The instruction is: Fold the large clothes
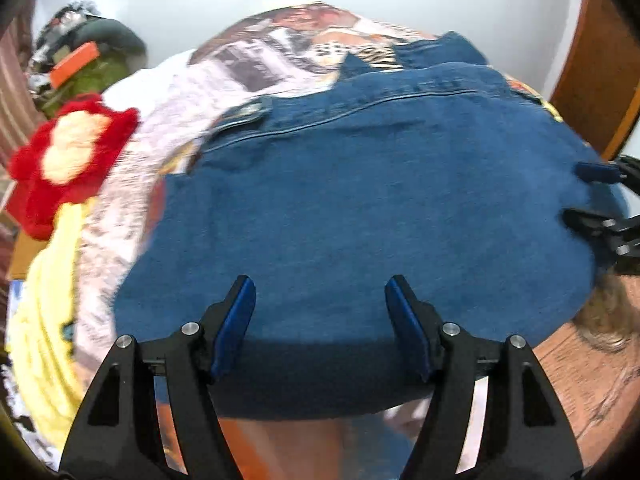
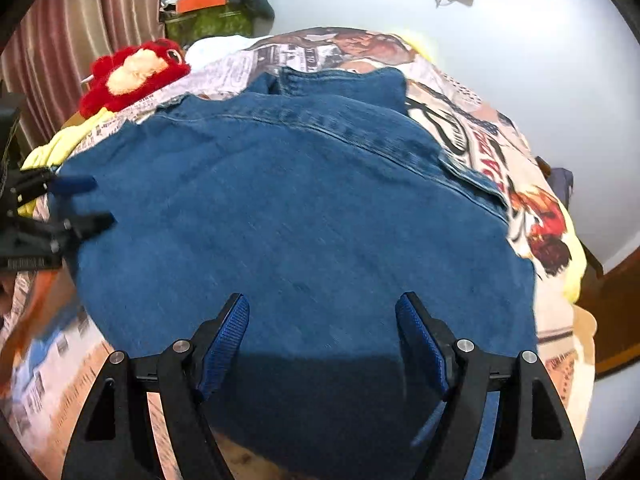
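Observation:
A large blue denim garment (image 1: 360, 200) lies spread flat on the bed, its seamed end at the far side; it also fills the right wrist view (image 2: 300, 220). My left gripper (image 1: 320, 284) is open over the garment's near edge, fingers apart, holding nothing. My right gripper (image 2: 322, 300) is open over the near edge too, empty. The right gripper shows at the right edge of the left wrist view (image 1: 576, 190); the left gripper shows at the left edge of the right wrist view (image 2: 98, 202). Both look open there.
A printed bedspread (image 2: 480, 148) covers the bed. A red and cream plush toy (image 1: 72, 152) and a yellow cloth (image 1: 44, 320) lie at the left. Clutter with an orange box (image 2: 202, 0) stands behind. A wooden bed frame (image 1: 592, 60) is at the right; curtains (image 2: 80, 20) hang at the left.

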### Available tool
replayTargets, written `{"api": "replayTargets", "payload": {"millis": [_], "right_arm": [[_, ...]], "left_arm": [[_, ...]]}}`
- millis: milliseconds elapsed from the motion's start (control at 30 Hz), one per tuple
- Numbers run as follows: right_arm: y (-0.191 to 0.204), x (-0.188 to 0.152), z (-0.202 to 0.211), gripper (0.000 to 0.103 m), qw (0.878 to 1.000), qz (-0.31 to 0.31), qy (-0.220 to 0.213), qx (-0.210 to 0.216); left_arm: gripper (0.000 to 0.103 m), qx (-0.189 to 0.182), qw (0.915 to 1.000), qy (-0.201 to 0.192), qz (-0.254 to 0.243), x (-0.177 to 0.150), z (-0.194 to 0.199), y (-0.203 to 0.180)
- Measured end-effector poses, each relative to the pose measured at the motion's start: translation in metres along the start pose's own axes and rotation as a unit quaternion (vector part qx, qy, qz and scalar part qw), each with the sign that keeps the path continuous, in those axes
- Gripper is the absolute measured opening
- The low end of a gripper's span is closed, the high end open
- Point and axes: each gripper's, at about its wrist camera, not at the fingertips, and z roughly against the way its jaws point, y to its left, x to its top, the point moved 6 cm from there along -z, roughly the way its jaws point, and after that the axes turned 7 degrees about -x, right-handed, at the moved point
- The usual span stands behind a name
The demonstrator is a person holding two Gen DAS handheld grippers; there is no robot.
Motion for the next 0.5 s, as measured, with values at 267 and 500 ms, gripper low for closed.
{"api": "replayTargets", "payload": {"millis": [267, 500], "right_arm": [[-0.056, -0.029, 0.013, 0.076, 0.998, -0.057, 0.016, -0.034], [-0.11, -0.057, 0.022, 0.078, 0.986, -0.162, 0.034, -0.022]], "left_arm": [[0.07, -0.001, 0.9977, -0.009, 0.068, -0.021, 0.026, 0.047], [0.07, 0.054, 0.9948, -0.011, 0.086, -0.043, 0.044, 0.071]]}}
